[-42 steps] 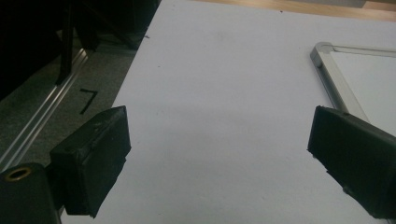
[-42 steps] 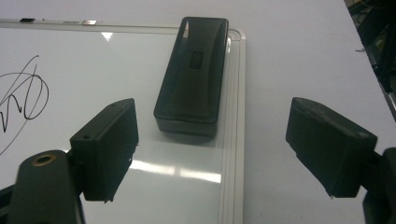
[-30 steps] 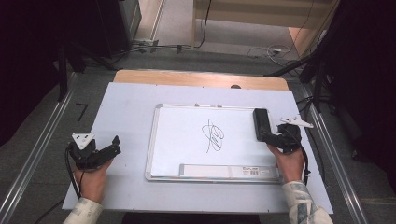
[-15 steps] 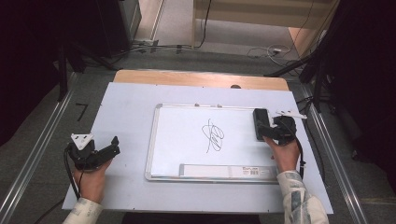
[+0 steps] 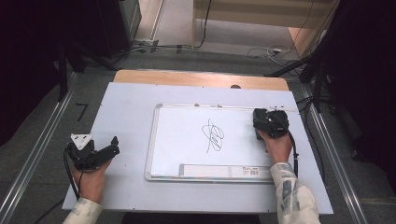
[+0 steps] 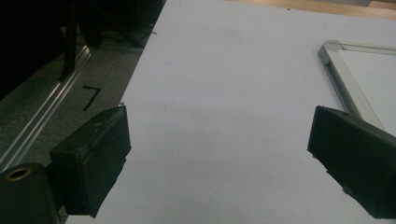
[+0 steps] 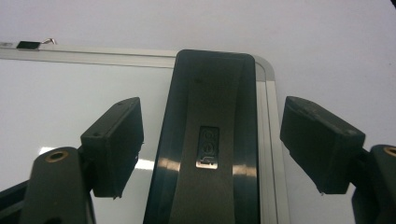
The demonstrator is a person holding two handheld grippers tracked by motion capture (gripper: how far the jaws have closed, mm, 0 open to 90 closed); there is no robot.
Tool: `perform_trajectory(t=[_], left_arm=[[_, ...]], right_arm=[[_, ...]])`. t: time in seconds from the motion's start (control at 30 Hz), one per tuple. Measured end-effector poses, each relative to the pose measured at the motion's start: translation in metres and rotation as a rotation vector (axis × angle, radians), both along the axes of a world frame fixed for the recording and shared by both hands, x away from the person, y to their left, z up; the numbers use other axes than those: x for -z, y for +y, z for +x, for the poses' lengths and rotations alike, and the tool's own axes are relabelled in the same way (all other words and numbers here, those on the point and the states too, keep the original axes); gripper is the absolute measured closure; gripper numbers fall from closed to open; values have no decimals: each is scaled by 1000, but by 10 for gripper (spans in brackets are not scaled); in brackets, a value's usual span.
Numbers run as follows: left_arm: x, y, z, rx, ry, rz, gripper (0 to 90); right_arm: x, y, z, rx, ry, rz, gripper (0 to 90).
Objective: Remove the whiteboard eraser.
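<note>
My right gripper [image 5: 267,122] sits over the far right corner of the whiteboard [image 5: 187,140], and the black eraser [image 7: 210,140] lies lengthwise between its jaws. In the right gripper view the eraser runs up the middle, resting on the board right beside the silver frame at its rounded corner. The jaws have just been closing in on it, yet I see a gap on each side: the left pad [image 7: 114,140] stands a little off the eraser's edge and the right pad [image 7: 317,140] farther off, over the frame and the table. So the jaws straddle the eraser without pressing on it.

The whiteboard lies flat in the middle of the pale table top [image 5: 126,112], with a black scribble [image 5: 214,136] near its centre, left of the eraser and well apart from it. A label strip [image 5: 224,171] runs along the board's near edge.

My left gripper [image 5: 100,151] rests on the table near the left edge, well apart from the board. In the left gripper view its jaws stand wide with bare table between them, and the board's corner [image 6: 331,51] shows at the far right.
</note>
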State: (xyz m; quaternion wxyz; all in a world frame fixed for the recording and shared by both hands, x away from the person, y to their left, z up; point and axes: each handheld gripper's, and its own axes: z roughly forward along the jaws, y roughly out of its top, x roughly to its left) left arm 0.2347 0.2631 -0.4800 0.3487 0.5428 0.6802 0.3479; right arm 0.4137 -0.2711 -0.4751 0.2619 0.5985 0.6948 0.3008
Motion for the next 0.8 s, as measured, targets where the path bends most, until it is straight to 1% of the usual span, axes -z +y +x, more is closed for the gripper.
perform_trajectory(t=[0.13,0.23,0.43,0.53,0.57,0.63,0.7,0.8], left_arm=[[0,0,0,1,0,1,63],[0,0,0,-1,2,0,63],[1,0,0,-4,2,0,63],[1,0,0,-4,3,0,63],[1,0,0,-3,2,0,63],[1,0,1,-4,1,-2,63],[1,1,0,-4,3,-1,63],[0,1,0,-4,2,-2,63]], right_arm=[[0,3,6,2,4,-10,206],[1,5,11,6,13,-19,231],[9,7,16,20,38,-10,262],[12,5,19,29,56,20,273],[12,6,19,27,57,26,292],[12,7,19,27,56,14,317],[12,7,19,32,55,16,356],[11,7,19,32,53,23,372]])
